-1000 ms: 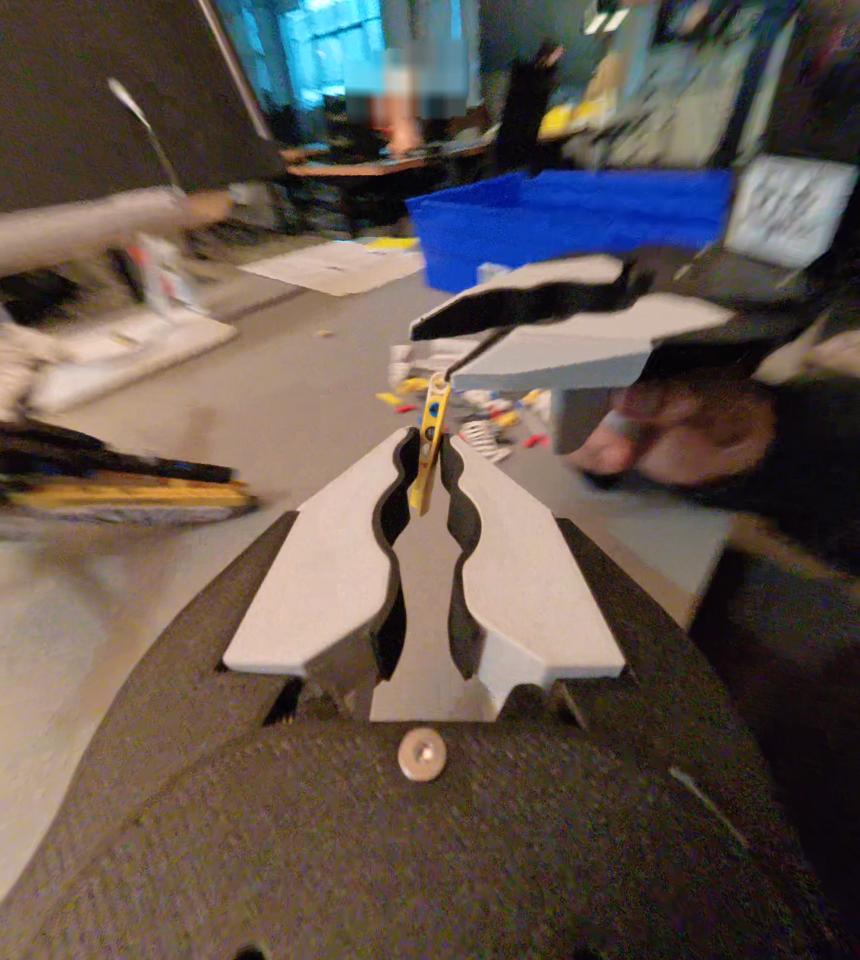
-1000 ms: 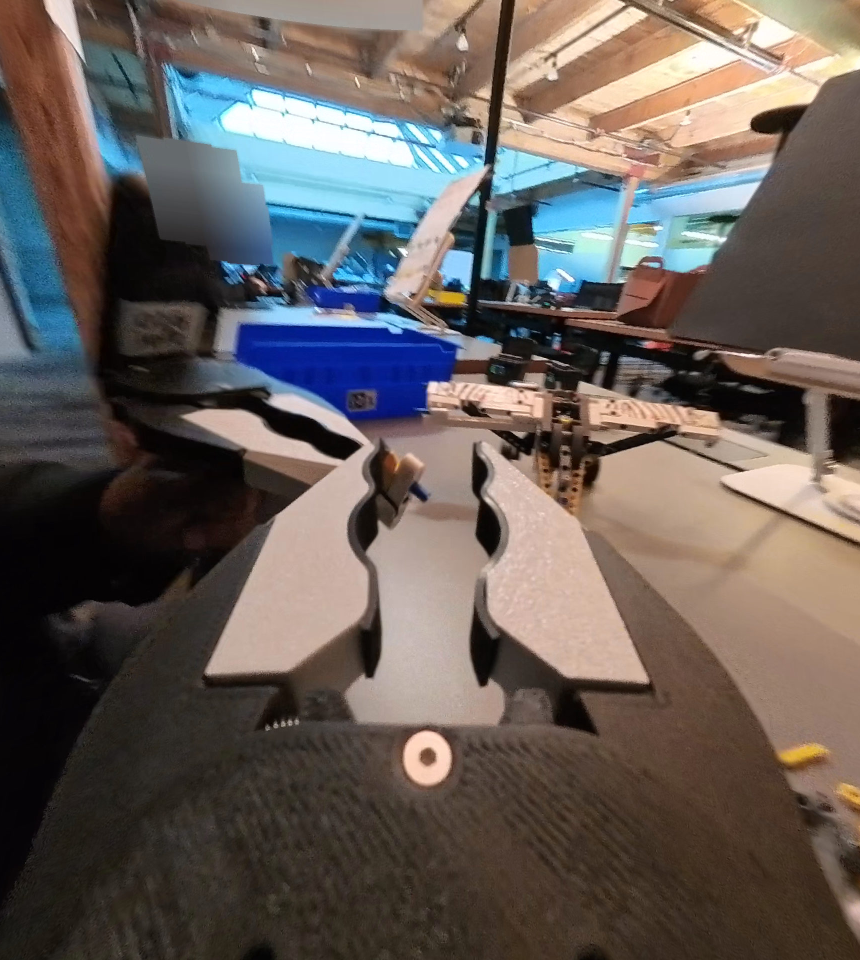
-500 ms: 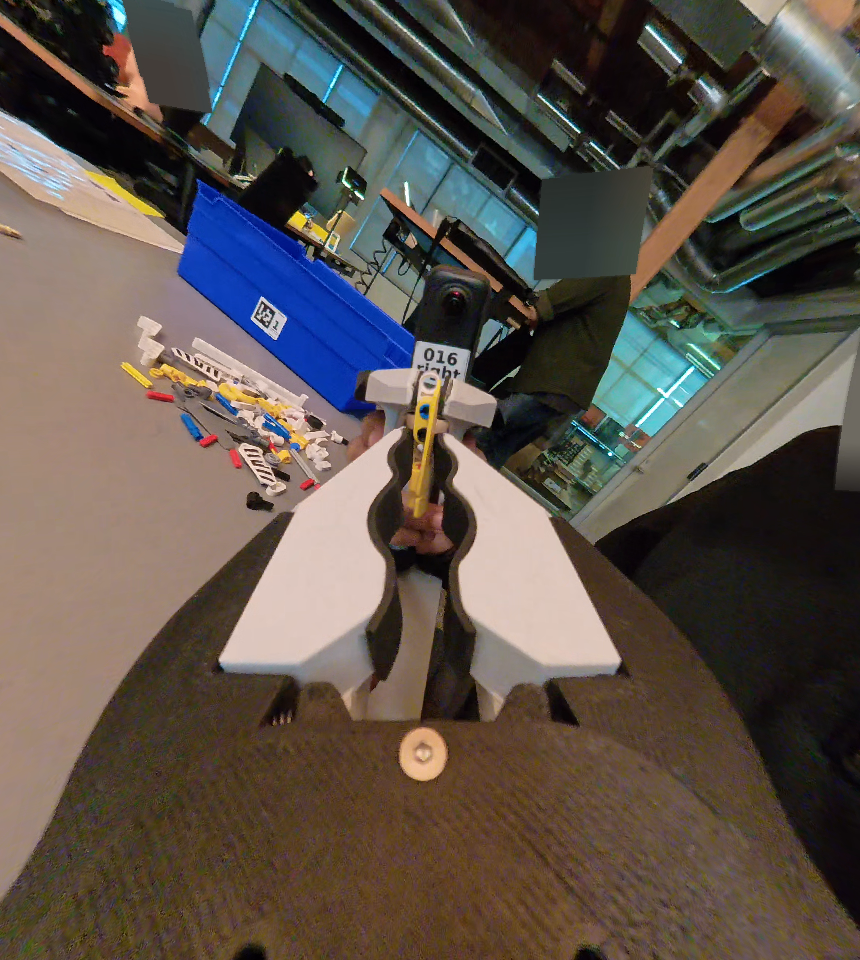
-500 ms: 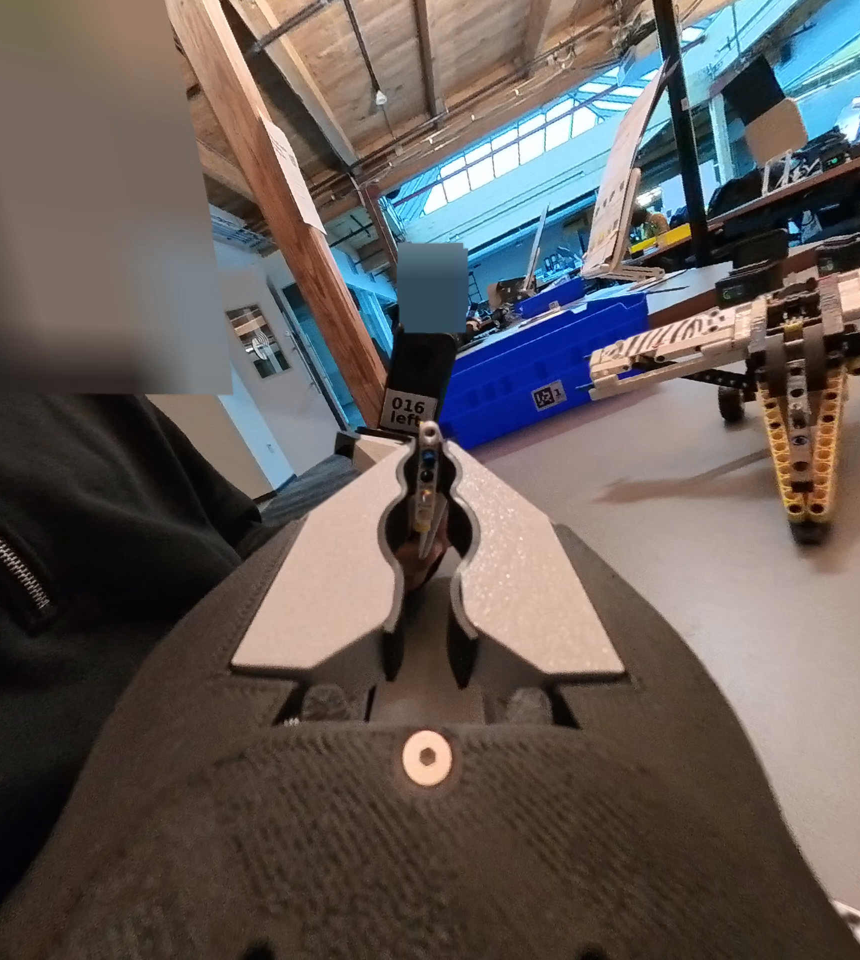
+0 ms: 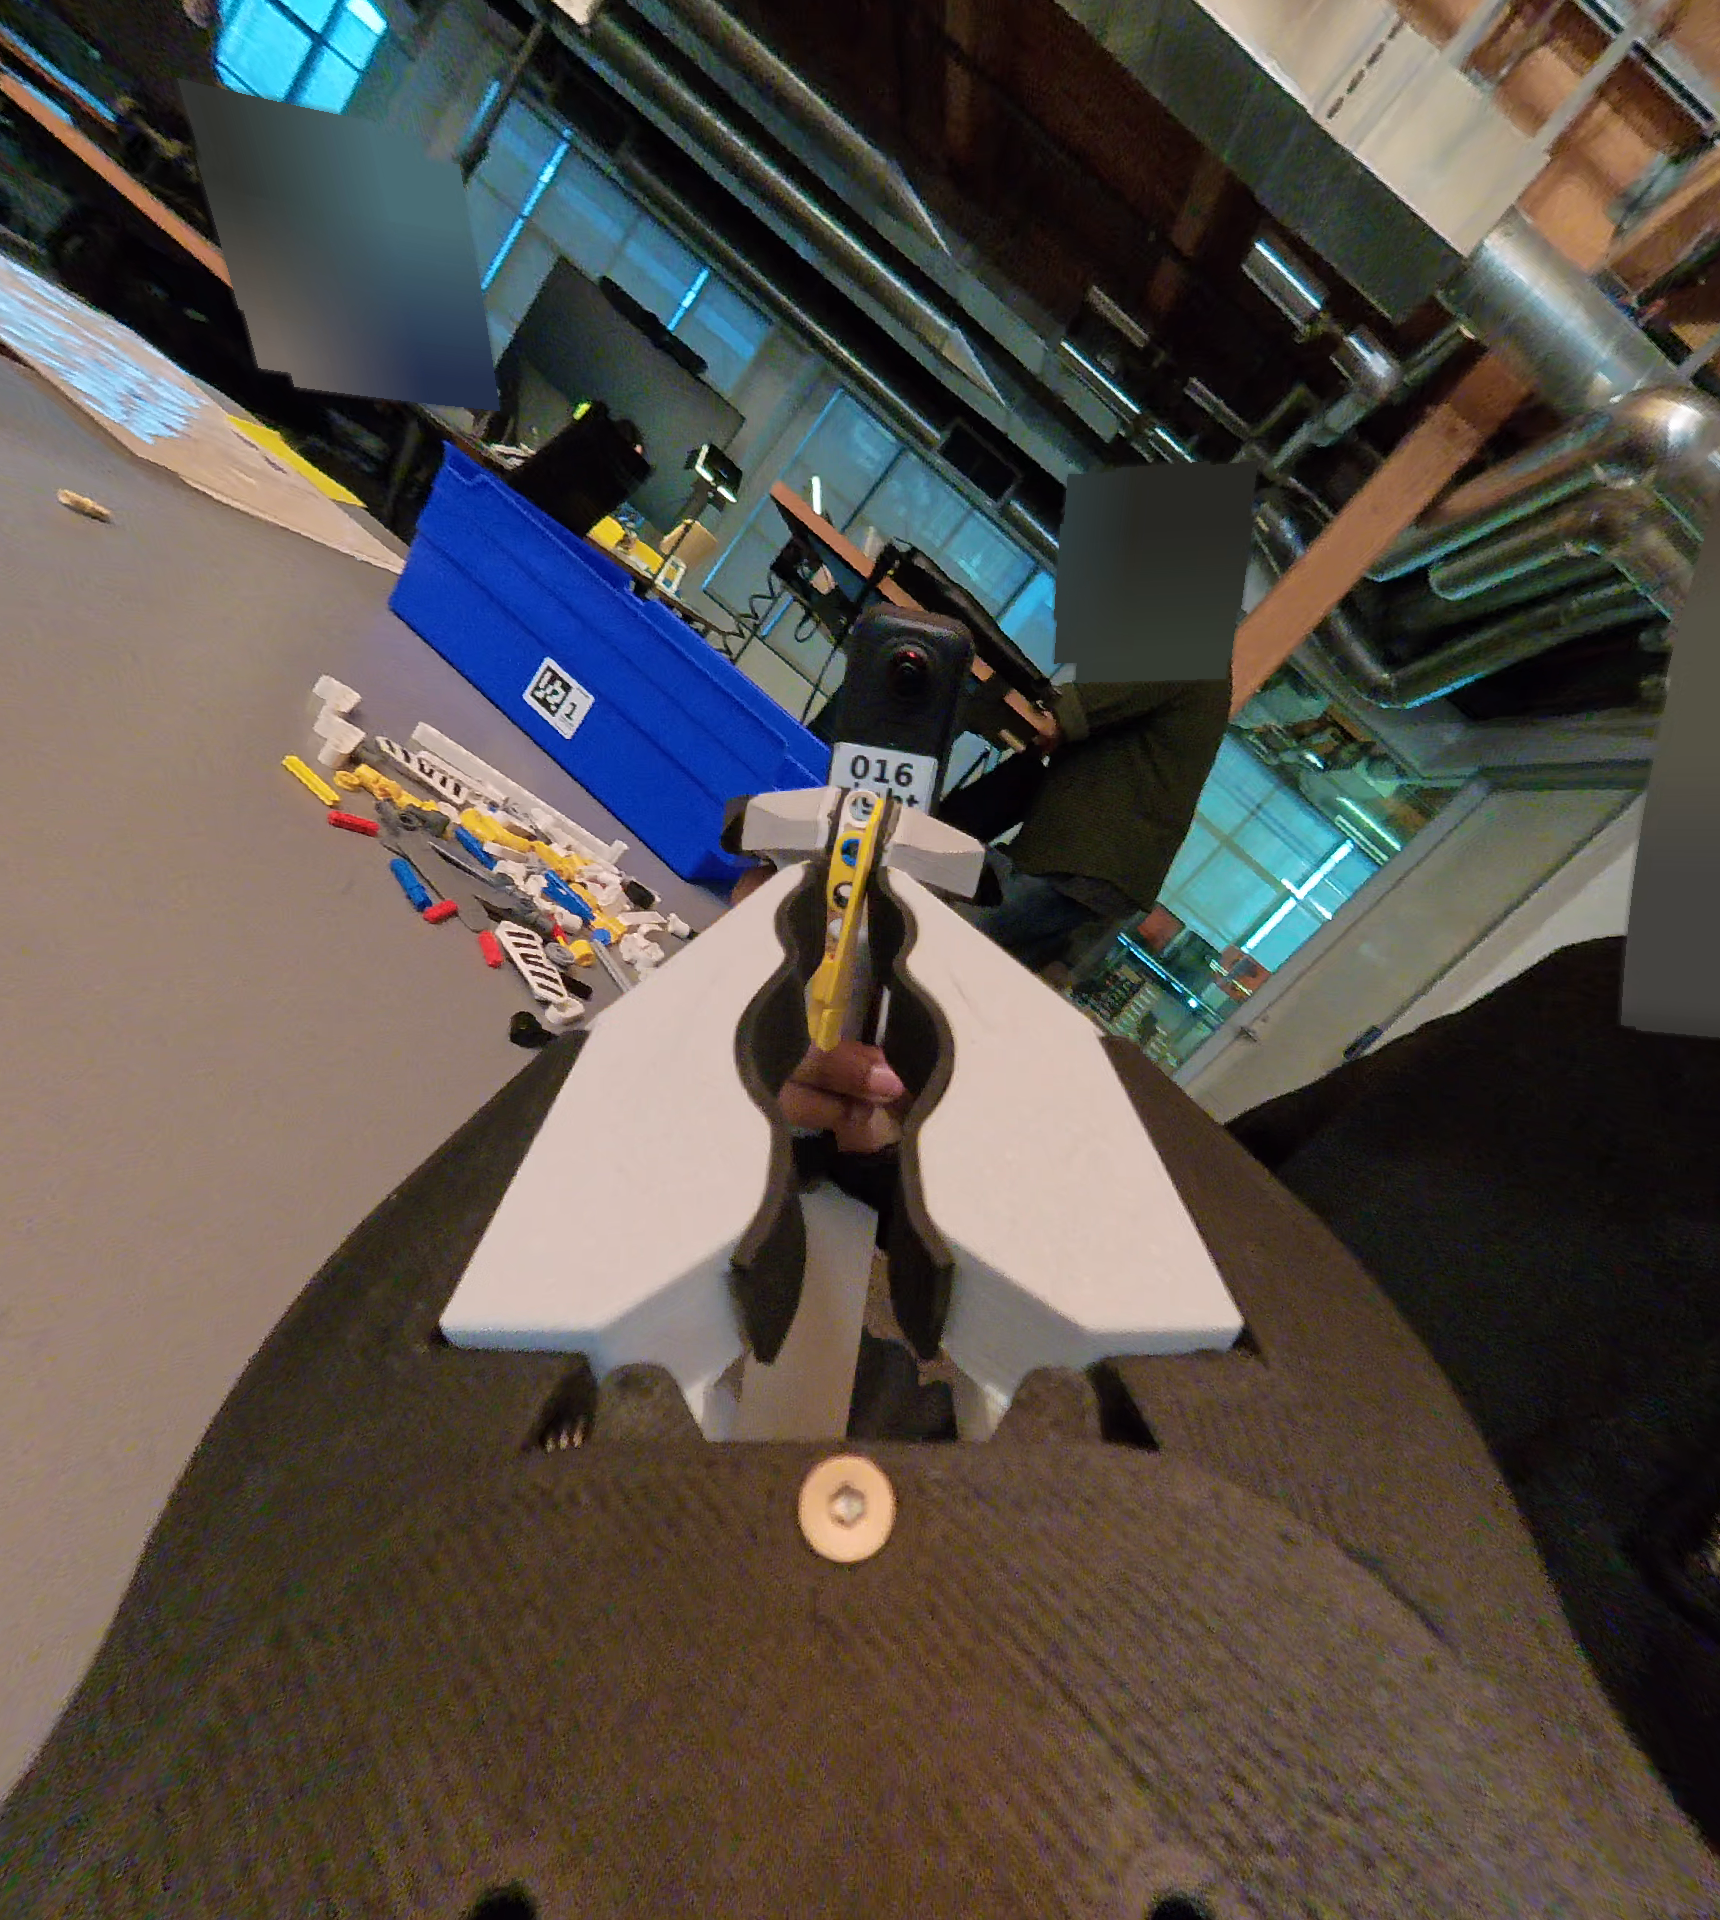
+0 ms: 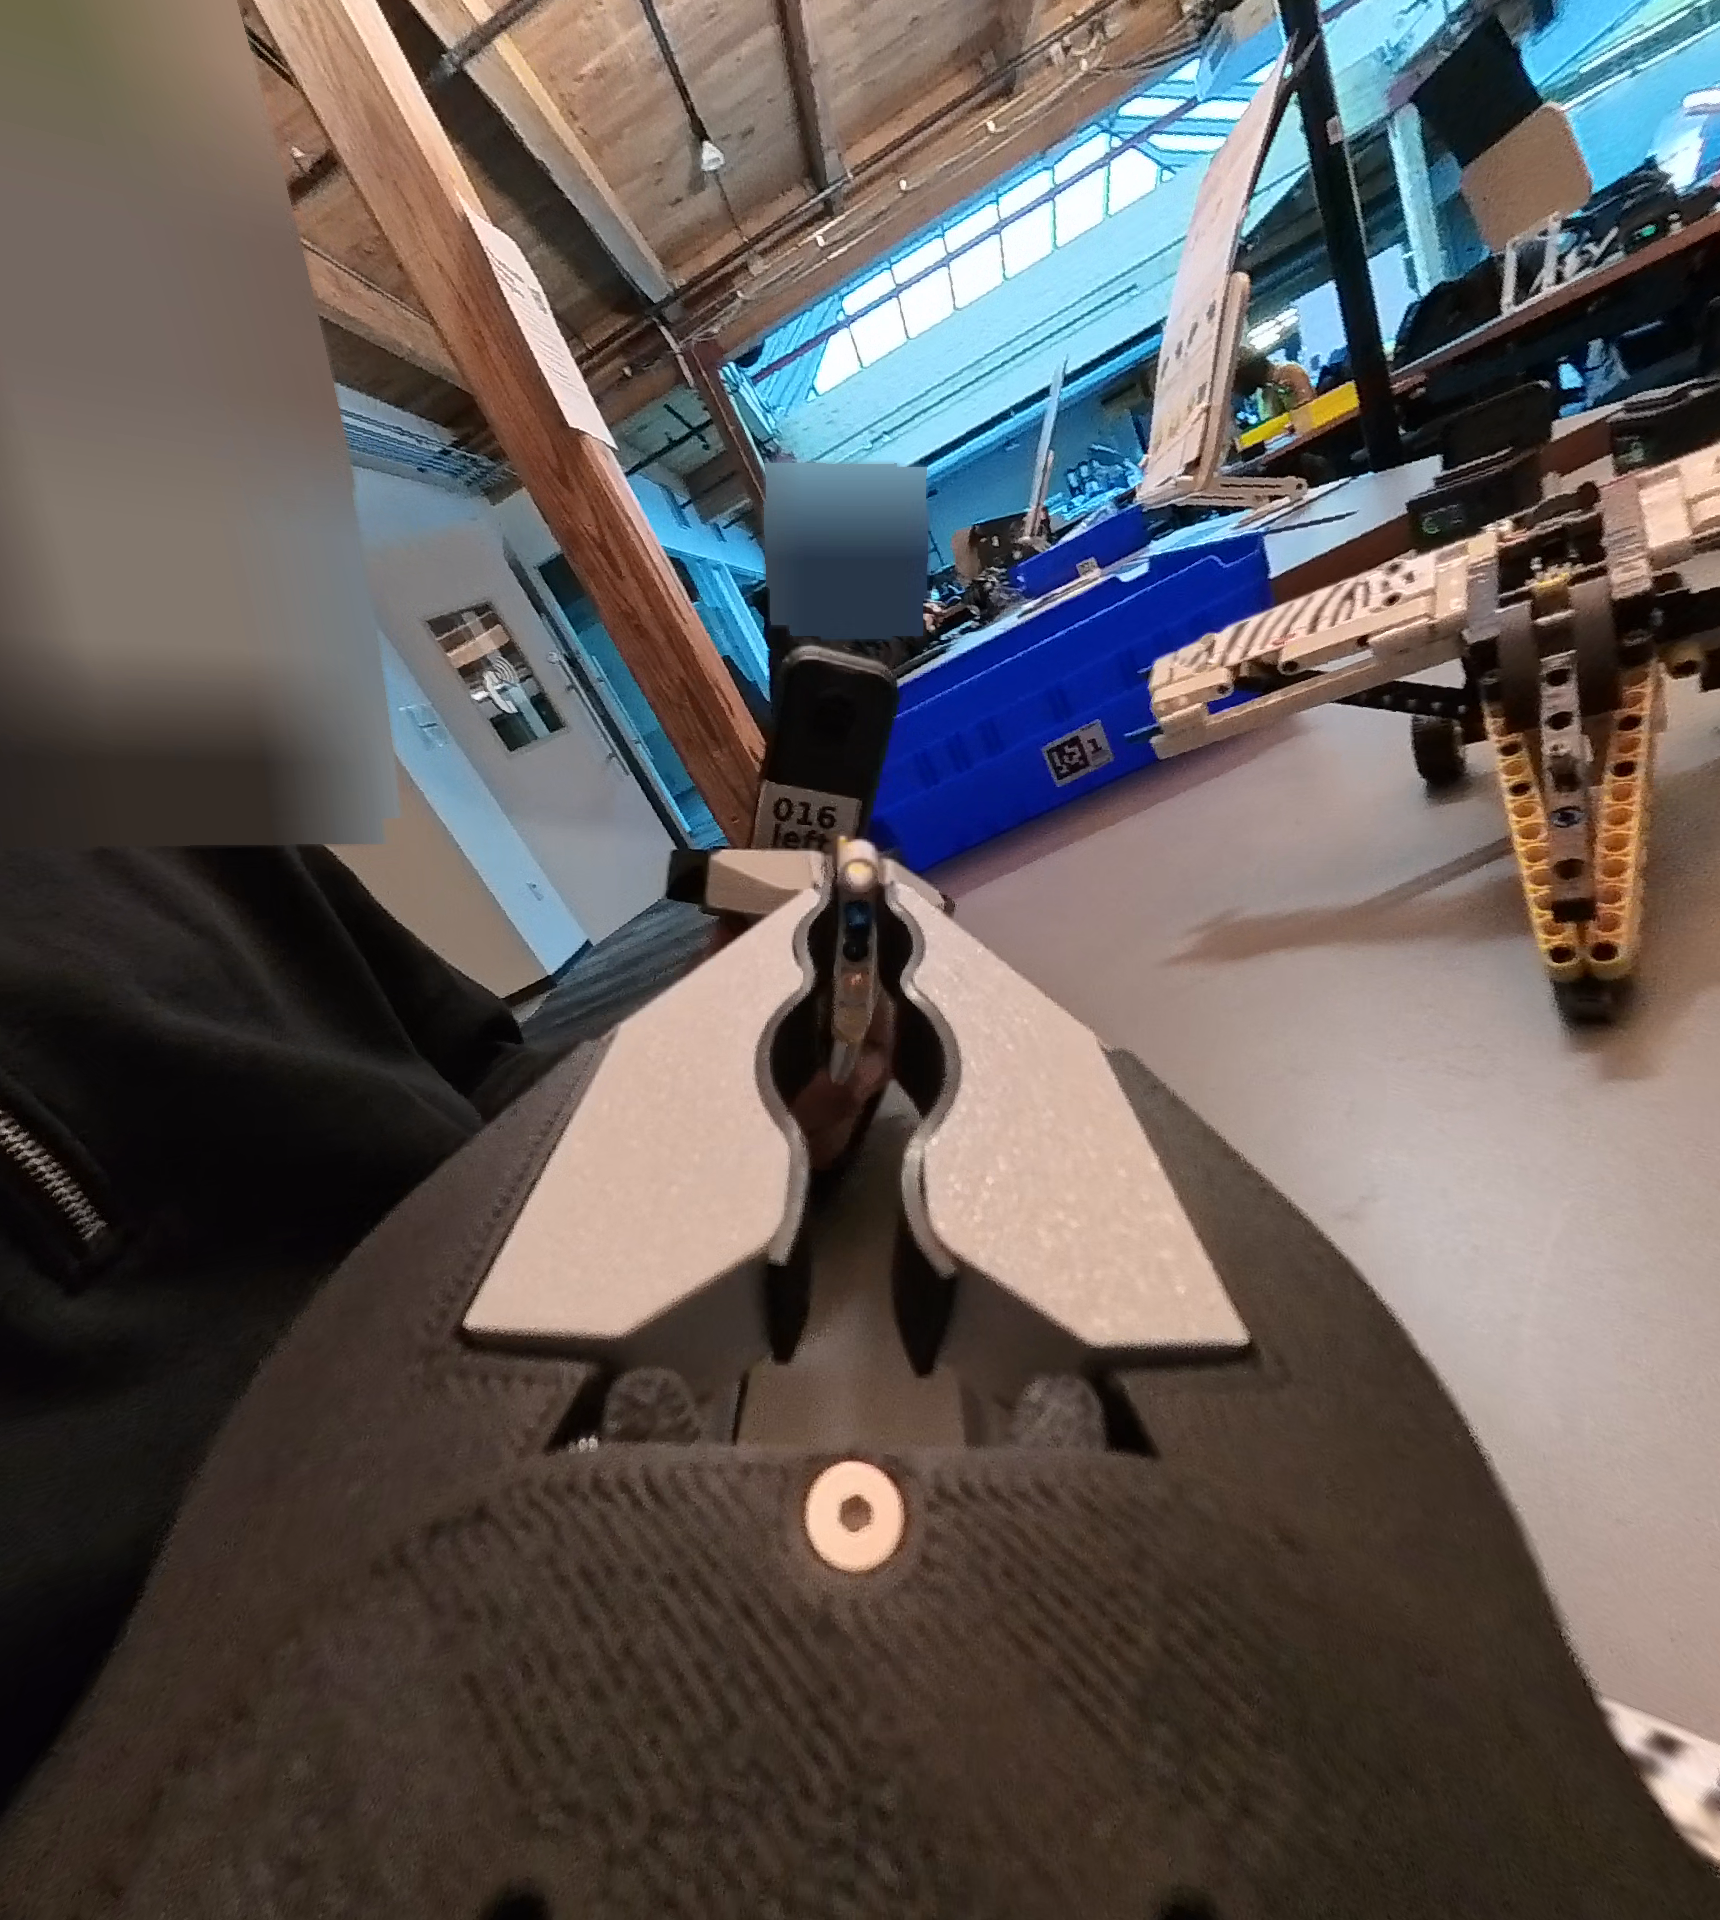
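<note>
— Grippers first: what have you got on the left one?

— My left gripper [image 5: 851, 883] is clamped on a yellow perforated beam [image 5: 840, 935], a building-toy piece standing nearly upright between the pads, which press on its flat sides. A blue pin [image 5: 848, 850] sits in one of its holes, and its top end carries a white round piece [image 5: 864, 805].

— And the right?

— My right gripper [image 6: 856, 914] faces the left one head-on, fingertip to fingertip, held up above the worktop [image 6: 1355, 1091]. It is closed on the same beam [image 6: 851, 987], which I see edge-on from this side, grey in the shade, with the white round end [image 6: 858, 860] at the top. In the left wrist view the right gripper's pale fingertips [image 5: 783, 826] flank the top of the beam, just under its camera stick with a white label [image 5: 882, 774].

— What lies around them?

— Loose parts [image 5: 482, 862], yellow, blue, red, white and grey, are scattered on the grey worktop near a blue bin [image 5: 627, 665] with a square marker tag. Farther along the worktop, well apart from both grippers, stands a built model [image 6: 1562, 748] with yellow perforated beams, black wheels and white striped panels. A dark zipped jacket [image 6: 108, 1091] fills the near side.
</note>
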Available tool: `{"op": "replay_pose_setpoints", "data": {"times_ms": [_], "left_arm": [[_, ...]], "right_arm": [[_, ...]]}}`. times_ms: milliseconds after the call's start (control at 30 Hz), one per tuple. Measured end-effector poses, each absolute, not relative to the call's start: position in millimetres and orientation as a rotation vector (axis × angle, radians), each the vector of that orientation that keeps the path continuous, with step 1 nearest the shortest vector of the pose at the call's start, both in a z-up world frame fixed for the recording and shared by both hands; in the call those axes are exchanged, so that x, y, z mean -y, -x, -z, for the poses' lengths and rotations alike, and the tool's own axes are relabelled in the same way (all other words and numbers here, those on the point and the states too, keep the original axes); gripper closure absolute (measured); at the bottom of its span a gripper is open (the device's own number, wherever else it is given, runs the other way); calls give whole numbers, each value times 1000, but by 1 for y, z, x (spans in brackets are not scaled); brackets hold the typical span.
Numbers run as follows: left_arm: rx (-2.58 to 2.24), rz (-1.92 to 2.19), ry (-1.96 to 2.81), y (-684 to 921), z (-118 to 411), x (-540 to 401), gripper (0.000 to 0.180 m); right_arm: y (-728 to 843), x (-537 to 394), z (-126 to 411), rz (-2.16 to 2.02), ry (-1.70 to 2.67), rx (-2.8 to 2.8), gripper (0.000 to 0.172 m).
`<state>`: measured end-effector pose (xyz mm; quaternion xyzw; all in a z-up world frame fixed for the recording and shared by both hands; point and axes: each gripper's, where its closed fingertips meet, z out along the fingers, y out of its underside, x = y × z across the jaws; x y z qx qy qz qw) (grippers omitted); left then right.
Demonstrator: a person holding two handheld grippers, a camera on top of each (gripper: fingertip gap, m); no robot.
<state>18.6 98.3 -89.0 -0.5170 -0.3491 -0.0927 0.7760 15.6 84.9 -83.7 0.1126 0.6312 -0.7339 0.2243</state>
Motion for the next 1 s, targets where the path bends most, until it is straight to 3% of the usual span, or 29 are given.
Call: {"op": "replay_pose_setpoints", "data": {"times_ms": [633, 800, 1000], "left_arm": [[842, 346, 913, -13, 83, -92, 180], [910, 115, 790, 9, 72, -7, 180], [818, 279, 1084, -15, 93, -82, 180]], "right_arm": [[-18, -89, 86, 2018, -267, -1830, 167], [10, -127, 62, 2163, -370, -1566, 168], [13, -113, 66, 2534, -242, -2123, 167]]}}
